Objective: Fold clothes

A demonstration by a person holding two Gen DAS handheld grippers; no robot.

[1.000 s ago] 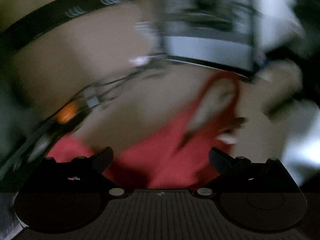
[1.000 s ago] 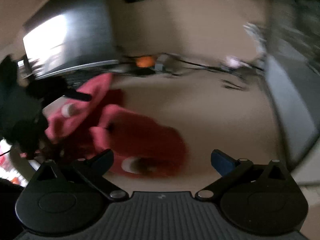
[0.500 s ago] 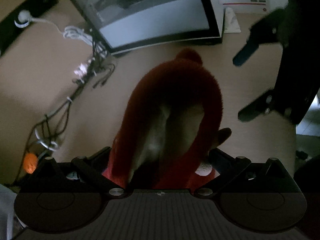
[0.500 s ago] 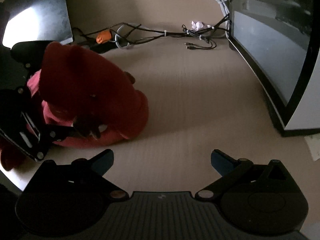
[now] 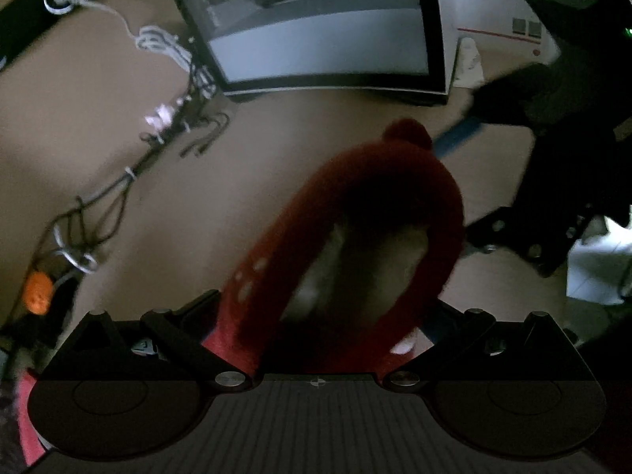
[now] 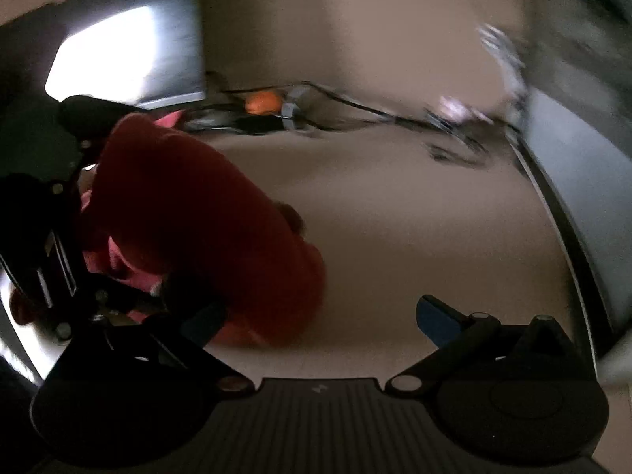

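On the tan table (image 6: 414, 245), left gripper (image 5: 320, 316) fingers around the red garment (image 5: 355, 213), right gripper (image 6: 320, 316) fingers apart.

Since 0.5 s ago, the right gripper (image 6: 320, 316) has closed in on the fuzzy red hooded garment (image 6: 205, 213); its left fingertip (image 6: 203, 322) now overlaps the fabric edge.
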